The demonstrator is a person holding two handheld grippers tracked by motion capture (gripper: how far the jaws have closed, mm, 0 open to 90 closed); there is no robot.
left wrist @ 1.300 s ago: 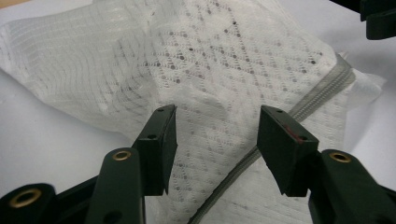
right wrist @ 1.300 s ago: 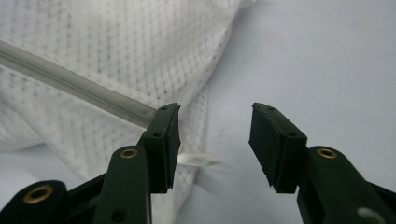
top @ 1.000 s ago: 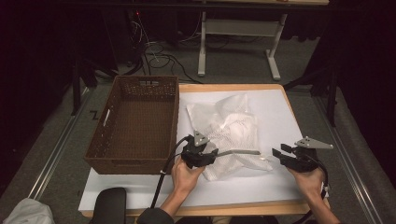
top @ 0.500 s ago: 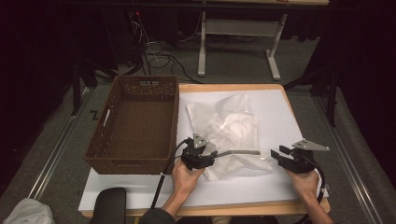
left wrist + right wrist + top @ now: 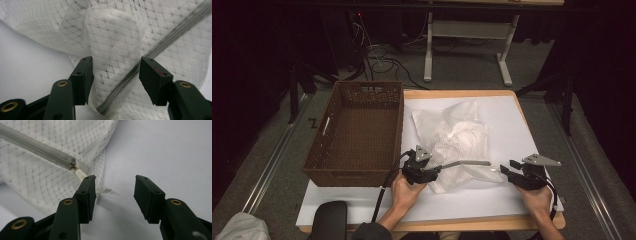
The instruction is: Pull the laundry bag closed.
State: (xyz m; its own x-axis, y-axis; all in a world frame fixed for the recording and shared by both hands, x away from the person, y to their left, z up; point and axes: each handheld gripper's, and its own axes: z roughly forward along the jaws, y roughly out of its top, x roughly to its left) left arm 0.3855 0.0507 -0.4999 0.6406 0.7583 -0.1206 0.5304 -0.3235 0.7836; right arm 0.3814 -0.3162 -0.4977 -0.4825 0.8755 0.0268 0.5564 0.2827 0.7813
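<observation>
Both grippers sat at the near edge of the white mesh bag [image 5: 455, 141], jaws parted, nothing gripped.

I had the left gripper [image 5: 115, 75] spread around a raised fold of the mesh, with the grey zipper [image 5: 160, 45] running slantwise between its jaws; the fabric brushed the left jaw, though I could not tell whether the right jaw touched it. My right gripper [image 5: 113, 192] was released over the white sheet [image 5: 162, 150], just beside the bag's corner, where the zipper's slider [image 5: 73, 166] and its white pull tab [image 5: 81, 173] lay against the left jaw. From the high view, the bag lay crumpled mid-table, right of the brown wicker basket [image 5: 357, 135].
</observation>
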